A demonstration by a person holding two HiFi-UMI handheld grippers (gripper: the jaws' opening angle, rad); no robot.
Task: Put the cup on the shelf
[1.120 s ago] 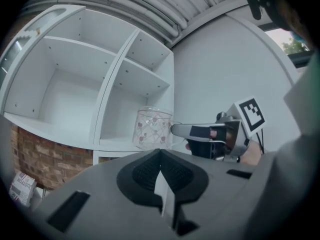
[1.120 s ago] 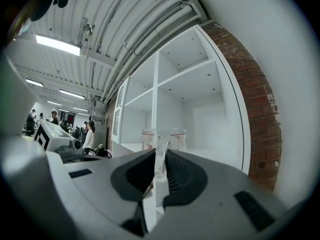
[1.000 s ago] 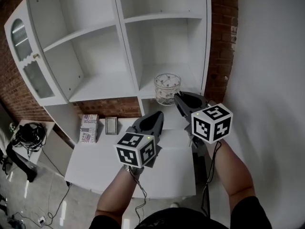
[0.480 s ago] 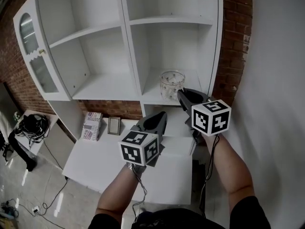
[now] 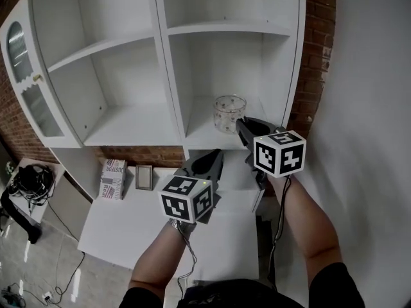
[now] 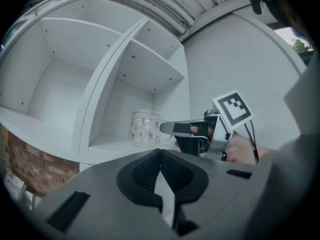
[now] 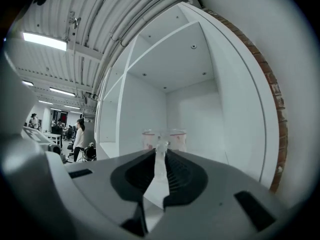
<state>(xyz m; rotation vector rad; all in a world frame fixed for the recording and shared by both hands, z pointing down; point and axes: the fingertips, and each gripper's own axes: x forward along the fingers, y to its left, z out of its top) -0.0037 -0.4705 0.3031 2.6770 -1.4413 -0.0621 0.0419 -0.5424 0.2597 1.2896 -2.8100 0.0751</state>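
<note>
The right gripper [image 5: 243, 126] pinched the glass cup [image 5: 229, 112] by its handle, with the jaws closed on it. The cup was at 11 o'clock from that gripper's marker cube, in the lower right compartment of the white shelf [image 5: 131, 126], low over its board. Whether it rested there could not be told. The left gripper [image 5: 214, 155], at 7 o'clock from the right one, had its jaws pressed together and empty, above the white bench [image 5: 122, 226].
</note>
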